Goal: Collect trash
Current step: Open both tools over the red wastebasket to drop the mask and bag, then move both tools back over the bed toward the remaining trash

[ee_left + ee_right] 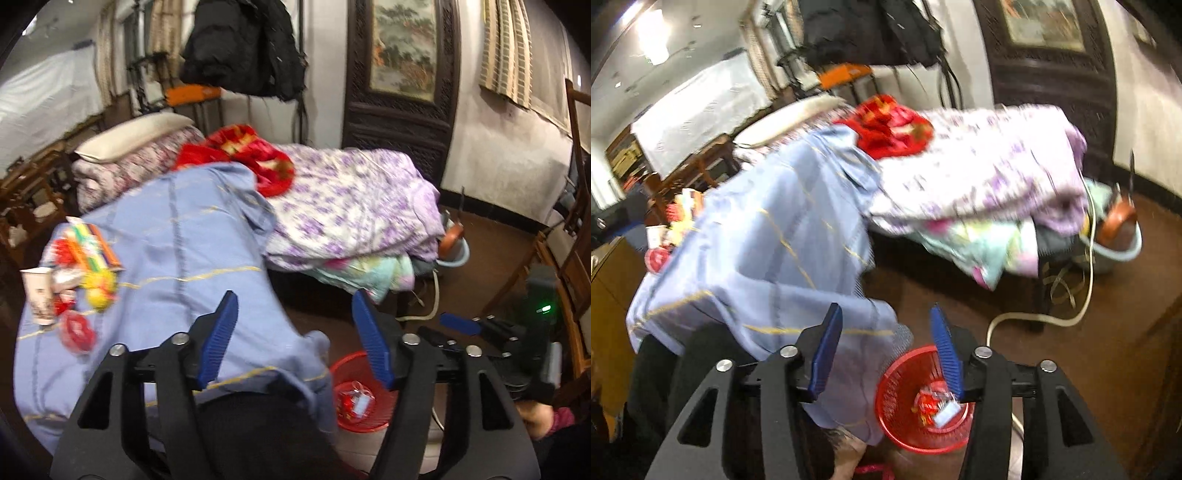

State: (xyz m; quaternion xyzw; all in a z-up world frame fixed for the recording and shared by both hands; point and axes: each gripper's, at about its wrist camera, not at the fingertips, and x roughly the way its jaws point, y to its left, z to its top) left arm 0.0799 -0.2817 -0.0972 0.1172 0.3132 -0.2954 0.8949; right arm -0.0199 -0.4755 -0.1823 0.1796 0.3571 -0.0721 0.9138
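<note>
A red mesh basket (pixel 354 424) (pixel 905 439) stands on the floor by the bed's corner, with red and white wrappers (pixel 934 406) inside. More trash lies on the blue sheet (pixel 177 240): a paper cup (pixel 38 297), colourful wrappers (pixel 88 251), a red round lid (pixel 77 332) and yellow bits (pixel 98 291). My left gripper (pixel 294 299) hangs open over the sheet's edge, above the basket, with nothing between its fingers. My right gripper (pixel 885 310) is open and empty above the basket; its blue finger (pixel 458 325) shows in the left wrist view.
A purple floral quilt (pixel 351 206), a red blanket (pixel 251 155) and a pillow (pixel 129 136) lie on the bed. A white hose (pixel 1034 317) and a basin (pixel 1119 236) sit on the brown floor. Wooden chairs (pixel 569 258) stand at the right.
</note>
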